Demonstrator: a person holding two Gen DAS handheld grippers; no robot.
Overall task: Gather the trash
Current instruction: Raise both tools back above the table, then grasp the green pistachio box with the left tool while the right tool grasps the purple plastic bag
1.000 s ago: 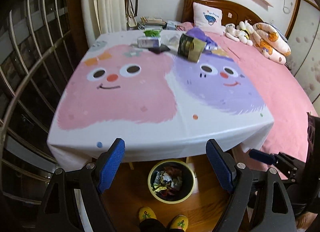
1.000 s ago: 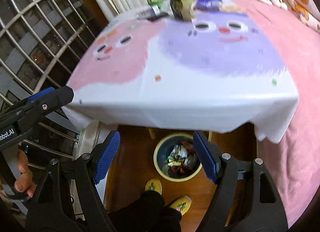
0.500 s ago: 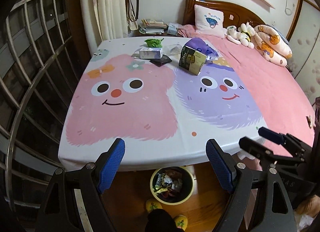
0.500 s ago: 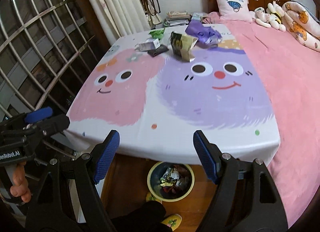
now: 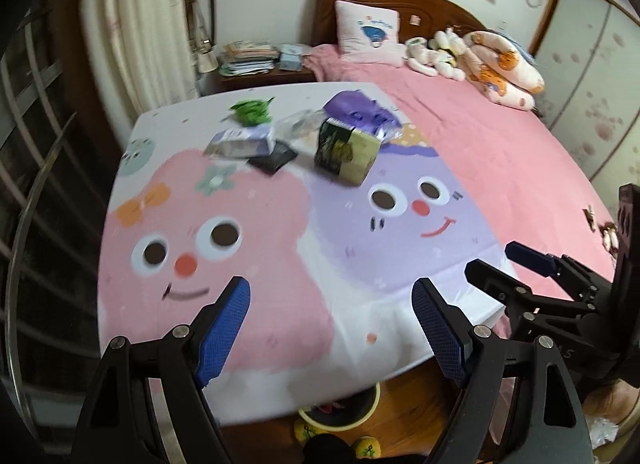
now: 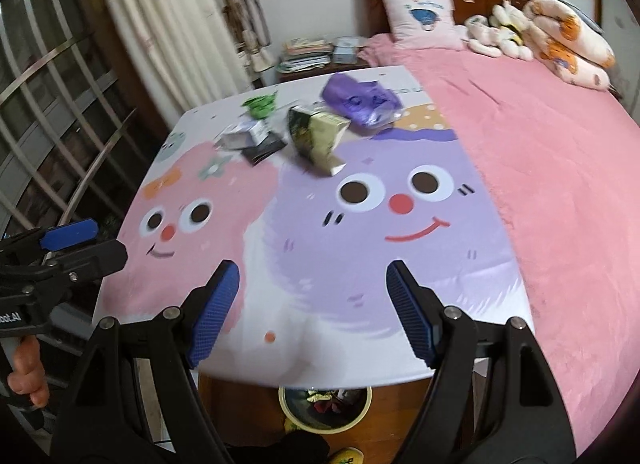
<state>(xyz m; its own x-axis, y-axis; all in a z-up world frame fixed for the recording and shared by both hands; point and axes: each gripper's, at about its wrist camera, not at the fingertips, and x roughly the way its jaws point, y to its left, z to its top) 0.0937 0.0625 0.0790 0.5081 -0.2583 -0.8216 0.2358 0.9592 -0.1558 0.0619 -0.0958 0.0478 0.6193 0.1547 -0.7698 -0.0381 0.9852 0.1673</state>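
- Two grippers, both wide apart and carrying nothing: the left gripper [image 5: 331, 328] and right gripper [image 6: 313, 310] hover over the near edge of the table [image 5: 280, 368].
- What's changed: a second ago both cameras stared down at the yellow-rimmed trash bin [image 6: 324, 404] on the floor under the table edge. Now they've lifted and tipped toward the tabletop, so the bin is half tucked out of sight. My read: one round trip to the bin is over and they're heading out for the next piece.
- The bin already has wrappers in it, so the job looks partly done.
- Nearest on the cloth are just two printed cartoon faces, no litter there.
- All the trash sits clustered at the far end, well away from both grippers. My count is five clear pieces, one of each:
  - dark green and tan carton [image 5: 346, 152], tipped over
  - flat black packet [image 5: 273, 159]
  - pale crushed box [image 5: 244, 142]
  - crumpled green wrapper [image 5: 251, 111]
  - purple bag [image 6: 360, 100]
- There's also a clear plastic scrap by the carton, too blurred to call.
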